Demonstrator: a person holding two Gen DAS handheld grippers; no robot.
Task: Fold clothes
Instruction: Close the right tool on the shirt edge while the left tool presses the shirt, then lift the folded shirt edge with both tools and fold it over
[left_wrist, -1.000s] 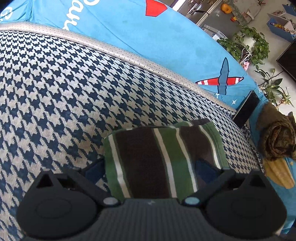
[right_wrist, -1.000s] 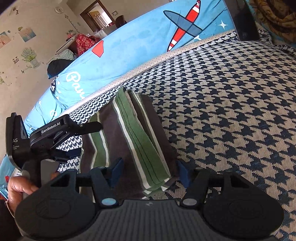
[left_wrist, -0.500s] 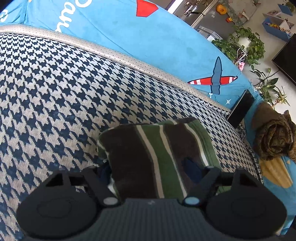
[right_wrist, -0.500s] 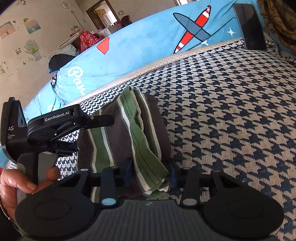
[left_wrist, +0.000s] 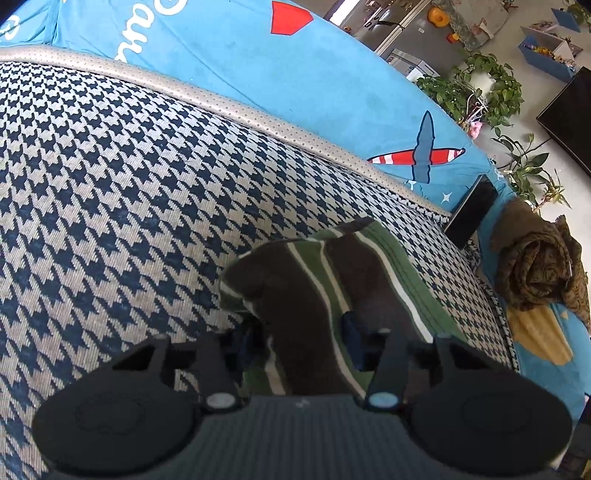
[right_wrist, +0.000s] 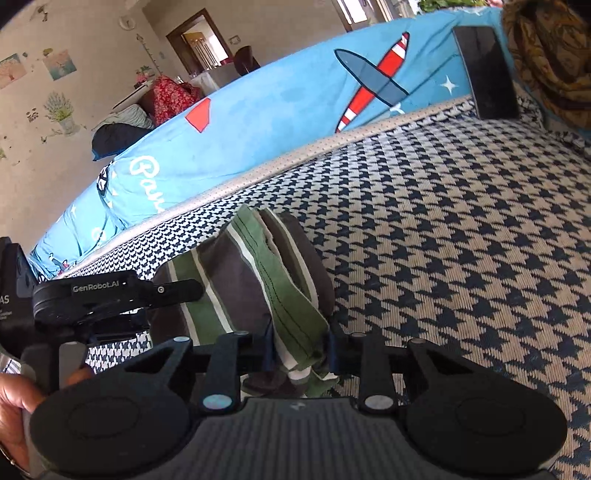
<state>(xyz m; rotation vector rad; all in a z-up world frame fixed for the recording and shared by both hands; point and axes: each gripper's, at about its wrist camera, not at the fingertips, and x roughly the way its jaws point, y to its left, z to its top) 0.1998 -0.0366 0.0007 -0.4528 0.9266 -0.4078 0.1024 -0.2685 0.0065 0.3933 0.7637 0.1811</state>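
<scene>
Where the folded striped garment (left_wrist: 325, 280) lies on the houndstooth bed cover (left_wrist: 110, 177), both grippers have hold of its near end. Seen from the left wrist, the left gripper (left_wrist: 303, 338) has just been closing, and its blue-padded fingers (left_wrist: 351, 330) now pinch the dark brown and green stripes, the cloth bunching up between them and running away from the camera. Seen from the right wrist, the right gripper (right_wrist: 301, 345) has its fingers (right_wrist: 267, 341) pressed onto the green-striped edge of the garment (right_wrist: 258, 273), which sags below them. Behind the garment lies a blue quilt (right_wrist: 280, 107) printed with an aeroplane, and a dark phone (right_wrist: 484, 85) leans against it.
</scene>
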